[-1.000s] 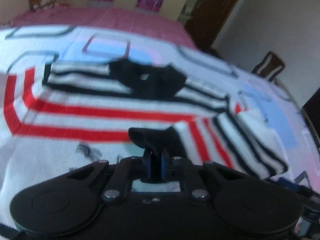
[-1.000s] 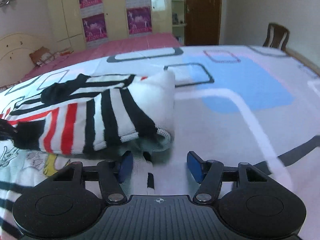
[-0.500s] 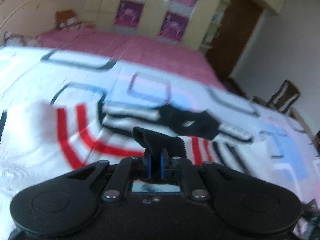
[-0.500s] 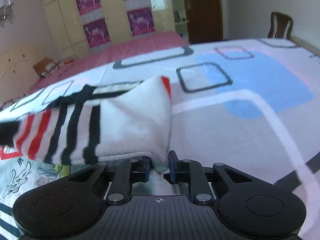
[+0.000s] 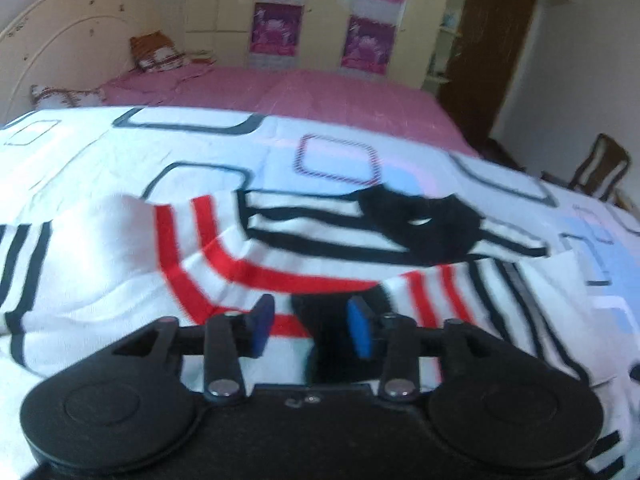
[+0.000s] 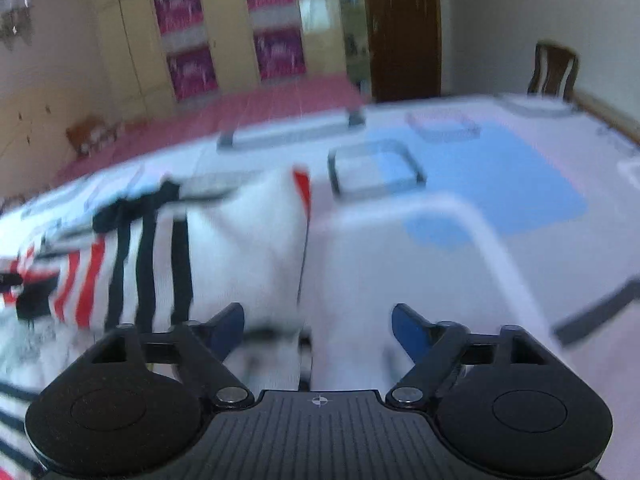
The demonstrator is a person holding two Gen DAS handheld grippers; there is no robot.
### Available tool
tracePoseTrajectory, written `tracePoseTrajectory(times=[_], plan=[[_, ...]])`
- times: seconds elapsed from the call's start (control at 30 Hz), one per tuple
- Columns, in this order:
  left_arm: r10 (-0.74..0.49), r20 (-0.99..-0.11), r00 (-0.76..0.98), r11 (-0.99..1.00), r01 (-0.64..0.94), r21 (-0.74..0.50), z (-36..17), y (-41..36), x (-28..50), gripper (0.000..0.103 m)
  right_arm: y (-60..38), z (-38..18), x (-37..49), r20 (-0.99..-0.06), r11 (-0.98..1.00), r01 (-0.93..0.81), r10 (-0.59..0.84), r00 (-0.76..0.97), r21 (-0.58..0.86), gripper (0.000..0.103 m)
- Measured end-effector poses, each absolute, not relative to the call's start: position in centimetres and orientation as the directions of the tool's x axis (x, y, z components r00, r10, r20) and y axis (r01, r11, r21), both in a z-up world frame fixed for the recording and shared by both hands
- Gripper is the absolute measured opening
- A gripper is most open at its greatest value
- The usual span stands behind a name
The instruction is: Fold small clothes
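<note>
One striped top point(image 5: 280, 264) half-folded on the bed sheet point(image 5: 120, 148), both grippers letting go.
L gripper point(image 5: 310, 326): jaws opening, black trim of the top between the pads, not pinched. R gripper point(image 6: 318, 326): jaws opening wide, the top's white edge point(image 6: 248, 248) between them, untouched. 2 chairs, 4 purple posters, 1 brown door behind.

My left gripper point(image 5: 310, 330) has a black body with two round lobes, silver screws at the linkage pivots and bright blue pads point(image 5: 360, 332) on the fingertips. My right gripper point(image 6: 318, 328) looks the same, but with a ribbed black centre plate carrying a small white crosshair mark.
</note>
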State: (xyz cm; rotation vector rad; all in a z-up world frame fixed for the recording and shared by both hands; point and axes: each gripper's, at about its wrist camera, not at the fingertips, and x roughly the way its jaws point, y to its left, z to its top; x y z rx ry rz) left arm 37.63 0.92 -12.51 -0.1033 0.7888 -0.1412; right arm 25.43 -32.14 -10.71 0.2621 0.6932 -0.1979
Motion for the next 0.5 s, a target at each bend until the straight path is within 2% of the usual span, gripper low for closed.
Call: tracePoseTrajectory(times=[0.13,0.2,0.23,0.4,0.43,0.47,0.5], plan=[[-0.228,-0.706,0.670,0.973,0.171,-0.152,-12.9,-1.7,38.5,0.042,-33.5,-11.3,29.9,-0.658,0.937,0.269,-0.058,0.751,0.224,0.079],[-0.231,-0.714,0.661,0.972,0.191,-0.137,-13.7,-2.9,38.9,0.042,-34.1,-12.0,32.4,-0.670,0.933,0.266,-0.037,0.741,0.243,0.073],[-0.226,-0.719,0.657,0.972,0.197,-0.126,-14.1,-3.3,39.2,0.042,-34.3,-12.5,33.7,-0.679,0.930,0.261,-0.017,0.734,0.259,0.062],[-0.194,-0.746,0.638,0.977,0.196,-0.086,-16.2,-3.8,40.1,0.042,-35.9,-14.6,38.3,-0.700,0.901,0.291,0.020,0.713,0.322,0.060],[-0.191,-0.747,0.637,0.977,0.195,-0.083,-16.4,-3.7,40.1,0.042,-36.2,-14.8,38.9,-0.698,0.897,0.293,0.025,0.716,0.332,0.048],[-0.188,-0.747,0.638,0.977,0.195,-0.080,-16.7,-3.7,40.2,0.042,-36.4,-15.0,39.5,-0.700,0.892,0.296,0.032,0.713,0.342,0.024],[-0.188,-0.745,0.640,0.977,0.196,-0.078,-16.7,-3.6,40.2,0.043,-36.6,-15.1,40.0,-0.706,0.887,0.309,0.028,0.708,0.345,0.022]])
